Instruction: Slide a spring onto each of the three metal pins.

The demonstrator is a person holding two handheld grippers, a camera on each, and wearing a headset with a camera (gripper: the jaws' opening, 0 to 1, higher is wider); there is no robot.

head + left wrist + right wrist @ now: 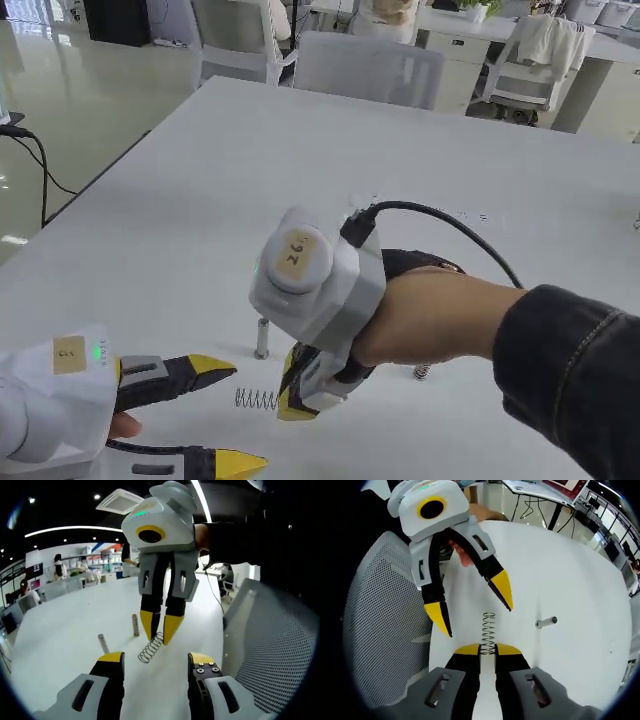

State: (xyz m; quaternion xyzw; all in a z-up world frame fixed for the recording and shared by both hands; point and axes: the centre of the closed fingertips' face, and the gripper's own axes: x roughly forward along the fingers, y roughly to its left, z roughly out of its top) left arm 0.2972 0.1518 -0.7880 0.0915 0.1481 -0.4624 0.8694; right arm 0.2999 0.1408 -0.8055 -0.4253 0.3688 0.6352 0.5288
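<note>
Pinching the spring (pixel 488 630) by one end, your right gripper (pixel 488 650) leaves its far end free for the bare pin (pixel 546 622); your left gripper (pixel 477 617) hovers open-jawed beside it.

I am working in an open-plan office. My table (pixel 300 160) is broad and white. Grey chairs (pixel 368 68) stand at its far edge, at the top of the head view, with more white desks (pixel 470 40) behind them. The floor (pixel 70 90) at upper left is pale and glossy, and a cable (pixel 42 175) hangs over it. In the left gripper view, a ceiling air-conditioner (pixel 123 501) and strip lights (pixel 70 529) are at the top, and people (pixel 59 564) are among desks at the left.
</note>
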